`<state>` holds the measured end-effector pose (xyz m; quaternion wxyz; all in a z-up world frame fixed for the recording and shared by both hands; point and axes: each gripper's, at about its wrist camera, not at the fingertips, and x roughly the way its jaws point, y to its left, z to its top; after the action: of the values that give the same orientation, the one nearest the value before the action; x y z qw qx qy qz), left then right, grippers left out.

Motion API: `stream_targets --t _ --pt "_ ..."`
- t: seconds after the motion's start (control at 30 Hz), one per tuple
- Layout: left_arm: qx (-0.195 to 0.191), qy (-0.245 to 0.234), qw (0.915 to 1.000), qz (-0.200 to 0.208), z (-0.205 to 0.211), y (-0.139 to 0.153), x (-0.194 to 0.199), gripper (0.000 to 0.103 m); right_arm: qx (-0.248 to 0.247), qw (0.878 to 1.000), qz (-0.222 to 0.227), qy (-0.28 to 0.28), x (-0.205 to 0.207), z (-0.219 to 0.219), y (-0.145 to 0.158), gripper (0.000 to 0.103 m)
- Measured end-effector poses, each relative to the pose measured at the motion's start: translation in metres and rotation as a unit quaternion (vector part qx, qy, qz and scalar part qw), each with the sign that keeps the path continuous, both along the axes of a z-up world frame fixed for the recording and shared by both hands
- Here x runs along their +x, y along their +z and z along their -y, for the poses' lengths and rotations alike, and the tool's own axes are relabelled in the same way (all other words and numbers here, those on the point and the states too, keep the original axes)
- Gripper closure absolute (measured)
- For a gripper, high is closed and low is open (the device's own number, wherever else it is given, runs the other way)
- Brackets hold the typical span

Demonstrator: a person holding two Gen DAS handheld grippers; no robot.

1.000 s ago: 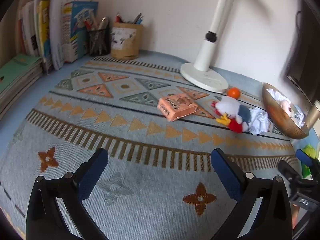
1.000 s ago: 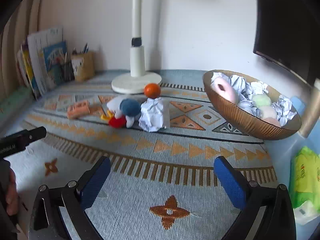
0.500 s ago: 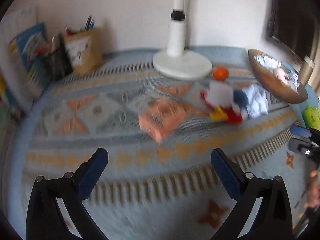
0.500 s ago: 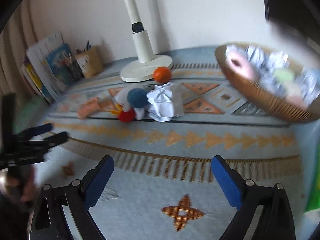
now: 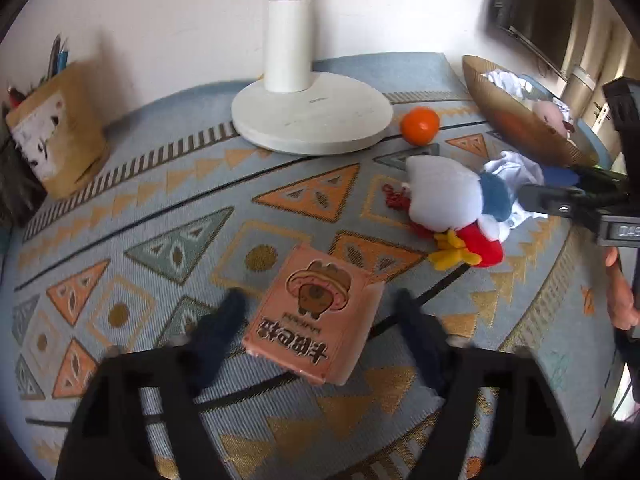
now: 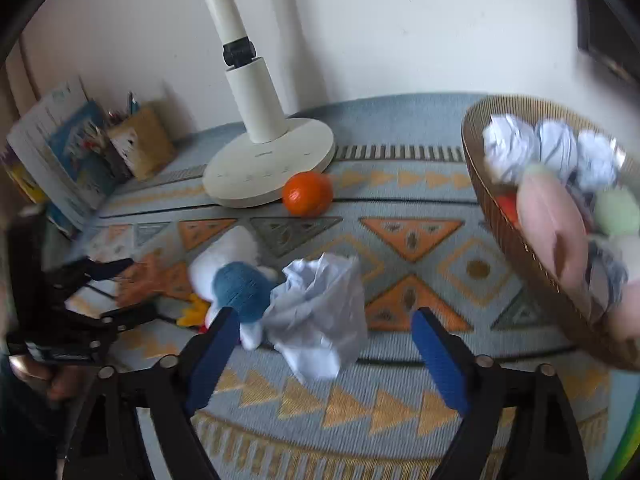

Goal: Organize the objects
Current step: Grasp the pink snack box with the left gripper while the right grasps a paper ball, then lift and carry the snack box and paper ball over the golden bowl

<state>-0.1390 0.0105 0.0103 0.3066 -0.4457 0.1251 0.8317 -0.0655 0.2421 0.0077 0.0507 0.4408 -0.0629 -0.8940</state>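
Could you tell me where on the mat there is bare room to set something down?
Bare mat lies between the pen holder and the pink box, and between the crumpled paper and the bowl. The plush duck, paper and orange crowd together.

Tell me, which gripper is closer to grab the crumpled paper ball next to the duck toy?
The right hand-held gripper. Its open blue fingers already sit on either side of the crumpled paper ball, while the left hand-held gripper is open around the pink card box, with the duck toy between it and the paper.
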Motion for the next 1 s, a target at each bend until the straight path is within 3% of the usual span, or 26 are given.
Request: stream_targets --t 0.03,0.1,0.2,0.37,0.4,0.47,0.53,0.63,0.77,0.83,0.9,0.93,0.97,1.0 --pt "0.007 0.002 1.0 0.004 0.001 0.001 -0.001 0.049 -0.004 1.0 -0.002 0.006 -0.001 0.001 -0.002 0.04" --pt "0.029 0.014 0.9994 0.013 0.005 0.001 -0.001 0.058 -0.021 1.0 0.003 0.014 -0.003 0.0 -0.006 0.052" --pt "0.054 0.046 0.9971 0.028 0.012 0.002 0.003 0.063 -0.011 1.0 -0.002 0.007 0.001 -0.002 -0.007 0.06" --pt "0.072 0.131 0.9886 0.018 0.018 0.013 0.036 0.065 -0.035 0.999 -0.027 0.011 0.031 -0.008 0.012 0.06" --pt "0.082 0.148 0.9854 0.021 0.021 0.016 0.043 0.065 -0.028 0.999 -0.033 0.011 0.04 -0.008 0.017 0.06" --pt "0.107 0.191 0.9754 0.03 0.025 0.019 0.058 0.065 0.031 0.998 -0.059 0.004 0.064 -0.002 0.029 0.06" --pt "0.107 0.213 0.9711 0.008 0.026 0.02 0.07 0.065 0.05 0.996 -0.064 0.024 0.085 0.003 0.032 0.06" --pt "0.077 0.22 0.9717 -0.041 0.016 0.017 0.085 0.065 0.036 0.997 -0.029 0.058 0.096 0.006 0.02 0.06" --pt "0.041 0.205 0.9778 -0.021 0.01 0.005 0.086 0.065 -0.002 0.997 -0.009 0.075 0.105 -0.001 0.003 0.06" --pt "0.045 0.2 0.9787 -0.015 0.014 0.006 0.088 0.064 -0.025 0.997 0.006 0.073 0.107 -0.008 -0.006 0.059" --pt "0.044 0.184 0.9819 0.004 0.014 0.002 0.087 0.05 -0.044 0.997 0.004 0.07 0.114 -0.016 -0.007 0.058" --pt "0.04 0.177 0.9834 -0.003 0.01 0.001 0.089 0.046 -0.048 0.996 0.003 0.07 0.118 -0.018 -0.008 0.051" --pt "0.017 0.174 0.9845 -0.013 0.007 0.0 0.093 0.033 -0.047 0.997 0.002 0.067 0.12 -0.019 -0.008 0.045" --pt "0.004 0.173 0.9847 -0.021 0.004 -0.001 0.095 0.03 -0.034 0.998 0.001 0.058 0.124 -0.02 -0.008 0.034"
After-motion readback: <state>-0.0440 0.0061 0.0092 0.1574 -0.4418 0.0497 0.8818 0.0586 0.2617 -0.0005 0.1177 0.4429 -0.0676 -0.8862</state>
